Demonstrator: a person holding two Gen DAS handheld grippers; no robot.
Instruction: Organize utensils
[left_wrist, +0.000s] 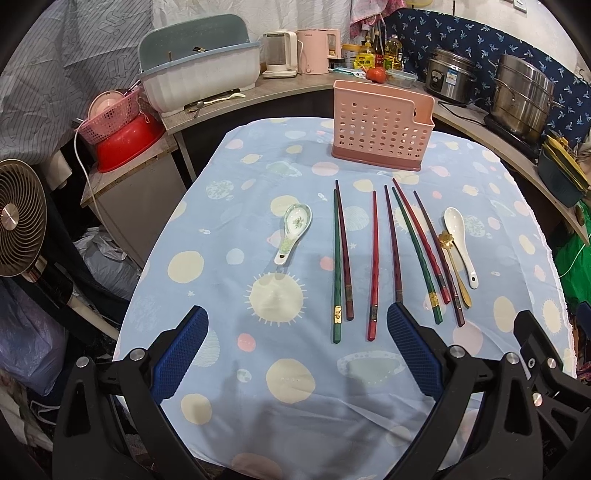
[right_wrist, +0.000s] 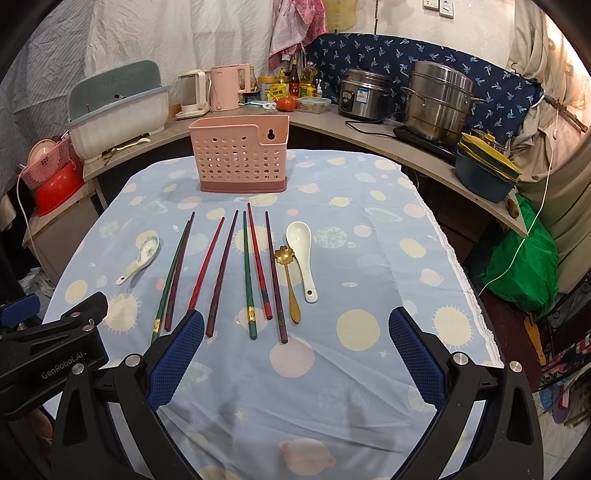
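Both tools, left tool and right tool, gape wide, holding nothing. The chopsticks lie close together on the desk; a pinch could catch two or roll one away. The gold spoon touches the white spoon, so either could drag the other.

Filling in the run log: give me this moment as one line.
left gripper open, empty | right gripper open, empty | chopsticks, spoons on table | pink holder untouched
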